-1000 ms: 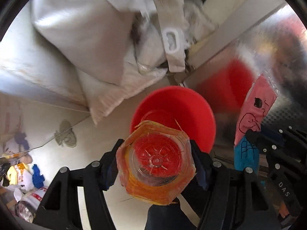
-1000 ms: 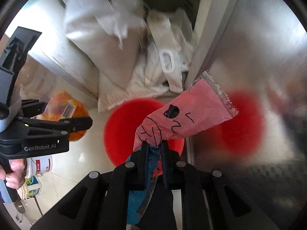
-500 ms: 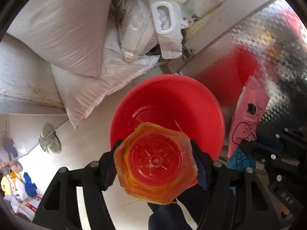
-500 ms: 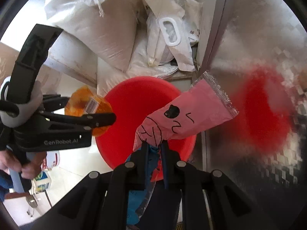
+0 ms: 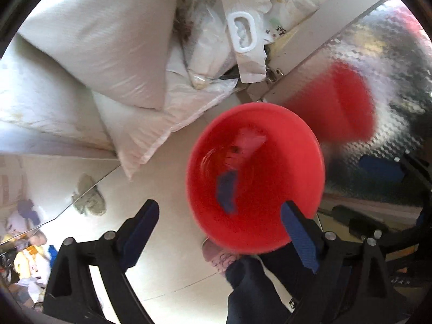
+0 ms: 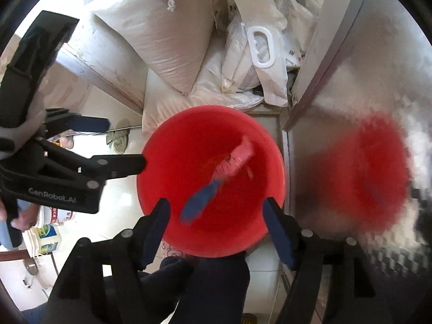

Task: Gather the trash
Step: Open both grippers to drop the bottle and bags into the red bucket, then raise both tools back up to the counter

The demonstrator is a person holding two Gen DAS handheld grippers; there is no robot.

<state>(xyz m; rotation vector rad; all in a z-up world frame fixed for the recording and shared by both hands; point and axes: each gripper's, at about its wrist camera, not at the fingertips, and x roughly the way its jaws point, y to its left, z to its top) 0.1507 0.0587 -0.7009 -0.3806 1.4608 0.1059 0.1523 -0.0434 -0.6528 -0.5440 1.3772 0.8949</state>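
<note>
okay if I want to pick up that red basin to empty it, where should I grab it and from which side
Probably the basin's near rim, coming from above with one finger inside the wall and one outside. It sits upright with its mouth open. That edge lies closest below the right gripper, while sacks crowd the far rim.

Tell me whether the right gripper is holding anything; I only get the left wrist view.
Observer: No. The right gripper has its jaws opening, with nothing between them.
Operator: And the left gripper from outside?
Observer: The left gripper has its jaws opening too, empty, one fingertip at the rim of the red basin.
Operator: Who has it?
Observer: A hand grips its handle at the picture's left edge.
</note>
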